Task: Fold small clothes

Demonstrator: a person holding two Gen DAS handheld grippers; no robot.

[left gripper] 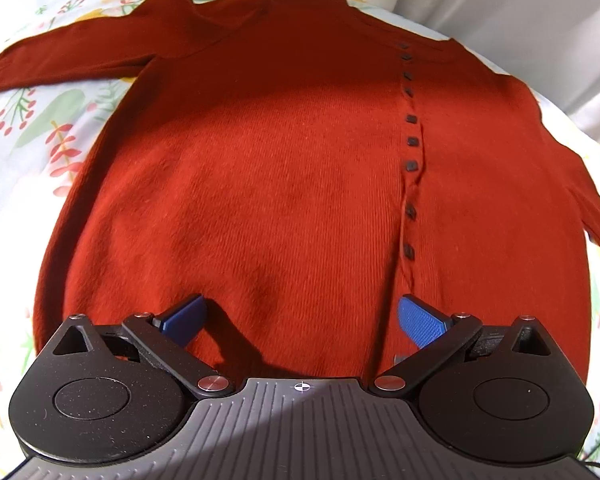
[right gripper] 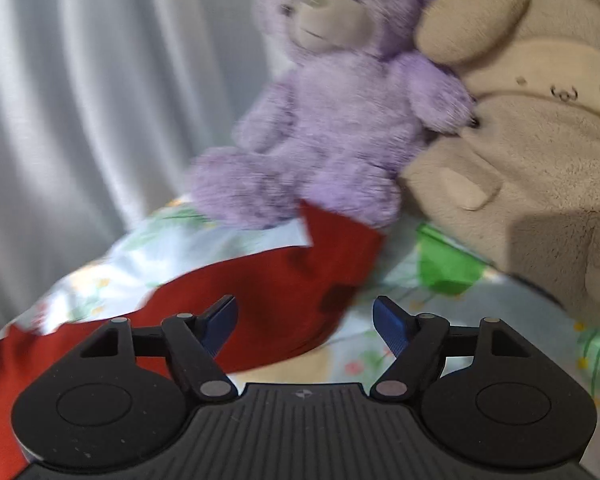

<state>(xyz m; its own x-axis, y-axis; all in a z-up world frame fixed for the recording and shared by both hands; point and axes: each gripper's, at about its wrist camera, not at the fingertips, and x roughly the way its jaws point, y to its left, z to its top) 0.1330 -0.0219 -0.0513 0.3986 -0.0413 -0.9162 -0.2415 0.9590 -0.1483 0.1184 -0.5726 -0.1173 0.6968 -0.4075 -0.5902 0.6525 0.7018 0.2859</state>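
A red knit cardigan (left gripper: 284,168) with a row of dark buttons (left gripper: 411,142) lies flat, front up, on a floral sheet (left gripper: 40,120). Its left sleeve (left gripper: 68,60) stretches out to the far left. My left gripper (left gripper: 300,316) is open, hovering over the cardigan's hem, blue fingertips (left gripper: 418,320) spread wide. In the right wrist view, the cardigan's other sleeve (right gripper: 284,284) lies on the sheet, its cuff near a purple teddy bear. My right gripper (right gripper: 305,322) is open above the sleeve, holding nothing. This view is blurred.
A purple teddy bear (right gripper: 340,112) and a beige plush toy (right gripper: 532,140) sit on the sheet (right gripper: 172,252) beyond the sleeve. A green item (right gripper: 446,264) lies beside them. Pale curtains (right gripper: 80,100) hang behind the bed, also in the left wrist view (left gripper: 520,12).
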